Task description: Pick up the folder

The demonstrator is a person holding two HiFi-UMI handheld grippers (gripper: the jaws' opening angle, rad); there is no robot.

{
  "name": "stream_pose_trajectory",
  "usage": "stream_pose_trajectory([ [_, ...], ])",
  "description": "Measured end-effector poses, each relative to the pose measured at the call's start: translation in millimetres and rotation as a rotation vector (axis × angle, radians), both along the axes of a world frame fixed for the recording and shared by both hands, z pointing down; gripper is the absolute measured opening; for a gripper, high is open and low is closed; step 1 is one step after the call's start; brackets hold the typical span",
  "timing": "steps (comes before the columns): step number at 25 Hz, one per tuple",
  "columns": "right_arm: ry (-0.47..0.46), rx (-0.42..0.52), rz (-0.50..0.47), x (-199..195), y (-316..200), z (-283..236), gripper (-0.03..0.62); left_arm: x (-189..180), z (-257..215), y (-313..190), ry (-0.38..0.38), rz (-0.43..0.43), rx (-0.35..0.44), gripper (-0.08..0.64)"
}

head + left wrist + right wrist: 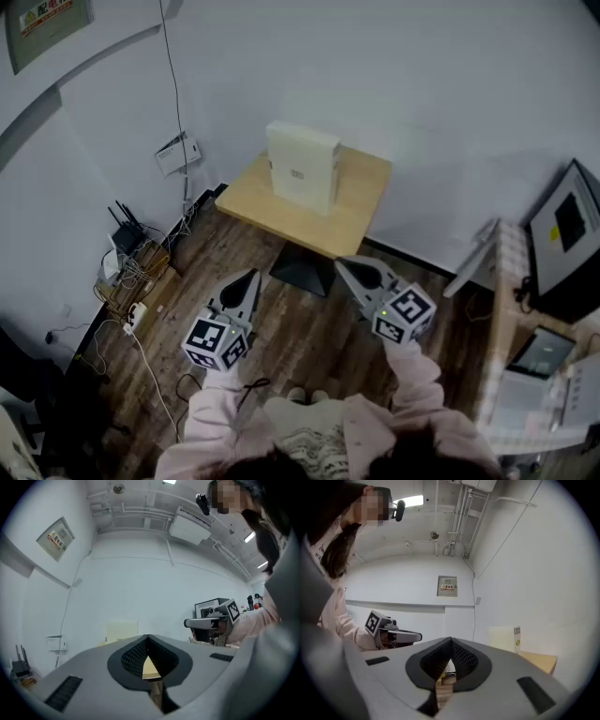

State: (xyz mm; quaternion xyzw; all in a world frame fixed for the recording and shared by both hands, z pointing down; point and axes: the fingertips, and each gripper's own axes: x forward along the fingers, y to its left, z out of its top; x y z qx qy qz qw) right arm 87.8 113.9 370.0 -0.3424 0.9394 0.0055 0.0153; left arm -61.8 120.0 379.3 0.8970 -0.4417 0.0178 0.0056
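A white box-like folder [302,167] stands upright on a small wooden table [356,211] against the far wall. It also shows pale in the left gripper view, folder [122,631], and at the right of the right gripper view, folder [505,639]. My left gripper [249,278] is held level above the floor, short of the table, shut with nothing between its jaws. My right gripper [347,265] is beside it, nearer the table's front edge, also shut and empty. Each gripper sees the other: right gripper [188,623], left gripper [418,636].
A router and tangled cables [129,262] lie on the floor at the left wall. A counter with a monitor [565,234] and devices stands at the right. The table's dark pedestal base [302,269] rests on wood flooring between the grippers.
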Motion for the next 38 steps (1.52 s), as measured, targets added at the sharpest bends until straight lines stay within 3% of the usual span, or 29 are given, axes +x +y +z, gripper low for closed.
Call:
stream_pose_trajectory([
  [26,-0.032,0.008,-0.020,15,-9,3,-0.014,12,10,-5,0.012,-0.020,-0.024,-0.006],
  [38,-0.028,-0.031,-0.047,3,-30,15,-0.014,11,21,-26,0.019,-0.030,-0.048,-0.006],
])
